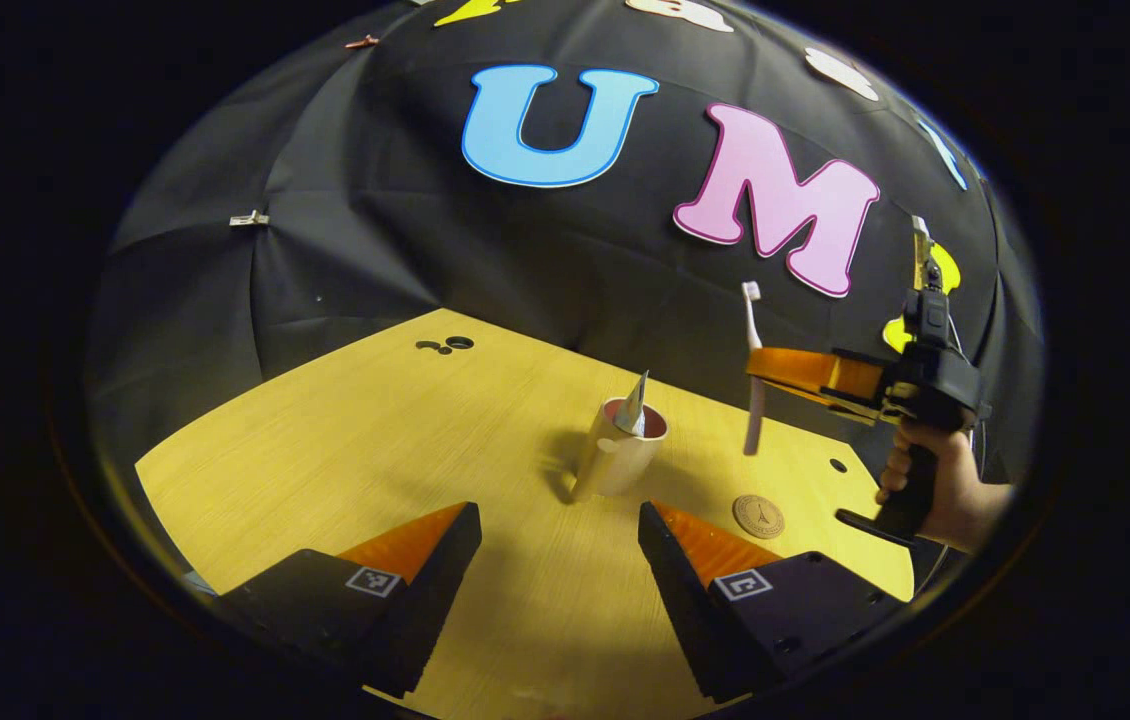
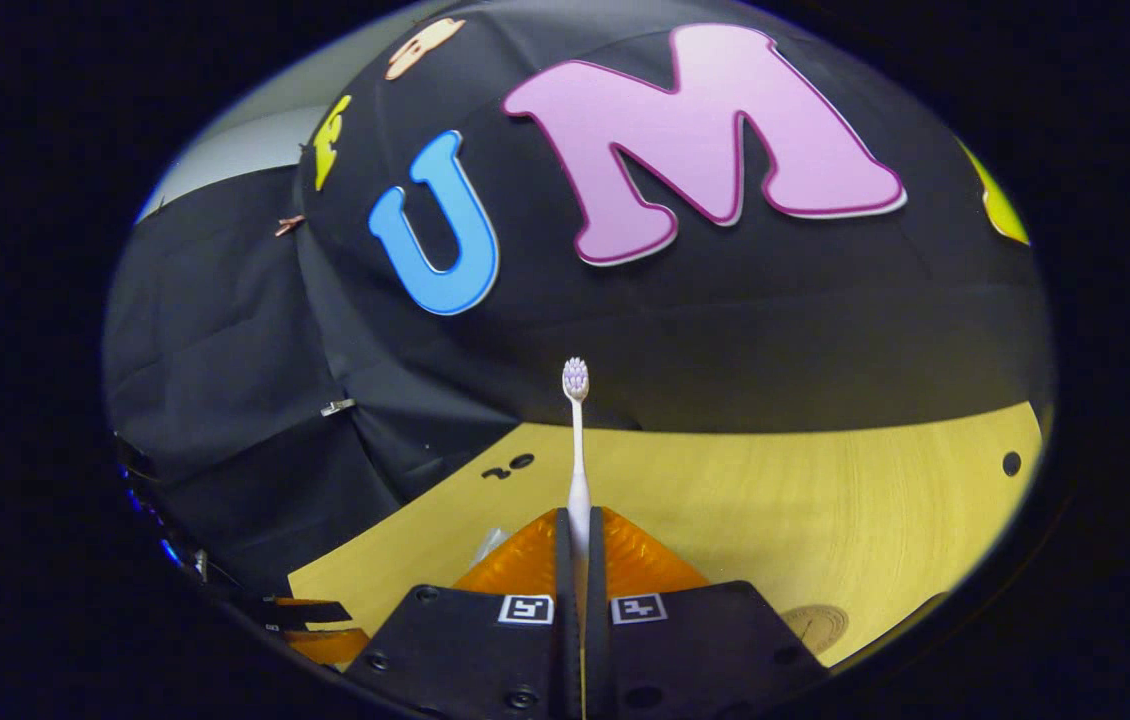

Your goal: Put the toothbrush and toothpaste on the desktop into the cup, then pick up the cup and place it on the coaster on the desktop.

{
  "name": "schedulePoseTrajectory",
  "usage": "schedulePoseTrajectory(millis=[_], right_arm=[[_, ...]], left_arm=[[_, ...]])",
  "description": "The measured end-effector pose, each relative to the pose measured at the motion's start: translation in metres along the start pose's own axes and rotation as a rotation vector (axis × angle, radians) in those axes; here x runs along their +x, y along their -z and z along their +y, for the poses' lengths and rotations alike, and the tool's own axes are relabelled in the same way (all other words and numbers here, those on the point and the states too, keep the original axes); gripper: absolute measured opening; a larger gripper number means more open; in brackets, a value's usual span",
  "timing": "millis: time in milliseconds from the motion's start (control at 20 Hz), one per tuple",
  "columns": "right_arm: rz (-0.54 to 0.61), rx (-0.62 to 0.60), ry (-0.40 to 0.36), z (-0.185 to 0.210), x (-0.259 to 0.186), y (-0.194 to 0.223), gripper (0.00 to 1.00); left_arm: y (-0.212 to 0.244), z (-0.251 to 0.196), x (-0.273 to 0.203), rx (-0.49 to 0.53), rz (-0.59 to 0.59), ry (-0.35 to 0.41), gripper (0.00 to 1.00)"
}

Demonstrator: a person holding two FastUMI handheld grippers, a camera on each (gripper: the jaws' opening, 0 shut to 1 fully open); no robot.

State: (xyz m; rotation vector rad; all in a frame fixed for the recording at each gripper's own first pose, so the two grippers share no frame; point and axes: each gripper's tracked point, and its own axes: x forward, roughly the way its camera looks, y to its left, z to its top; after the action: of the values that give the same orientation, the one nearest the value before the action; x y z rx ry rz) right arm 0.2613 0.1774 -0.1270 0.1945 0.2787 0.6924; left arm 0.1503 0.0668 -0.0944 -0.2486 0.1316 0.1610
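Toothbrush (image 2: 576,440) slim, upright, right tool (image 2: 575,545) clamping handle

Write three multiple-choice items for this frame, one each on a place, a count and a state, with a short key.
1. Where is the toothpaste?
A. Standing in the cup
B. Flat on the desktop
C. On the coaster

2. How many items are inside the cup?
A. None
B. One
C. Two

3. What is the right hand-held gripper doing?
A. Open and holding nothing
B. Shut on the toothbrush, held upright above the desktop
C. Shut on the cup

Key:
1 A: in the left gripper view the tube's end sticks out of the cup's mouth.
2 B: the toothpaste alone is in it; the toothbrush is in the air to its right.
3 B: in the right gripper view both fingers press on the handle, bristles up.
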Motion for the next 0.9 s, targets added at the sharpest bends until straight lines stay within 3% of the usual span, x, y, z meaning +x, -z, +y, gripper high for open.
schedulePoseTrajectory(millis=[350, 900], right_arm=[[-0.118, -0.039, -0.026, 0.024, 0.055, -0.011, 0.06], [-0.085, -0.147, 0.009, 0.009, 0.100, 0.038, 0.08]], left_arm=[[0.018, 0.004, 0.008, -0.019, 0.033, 0.034, 0.98], [0.029, 0.023, 0.034, -0.061, 0.068, 0.044, 0.98]])
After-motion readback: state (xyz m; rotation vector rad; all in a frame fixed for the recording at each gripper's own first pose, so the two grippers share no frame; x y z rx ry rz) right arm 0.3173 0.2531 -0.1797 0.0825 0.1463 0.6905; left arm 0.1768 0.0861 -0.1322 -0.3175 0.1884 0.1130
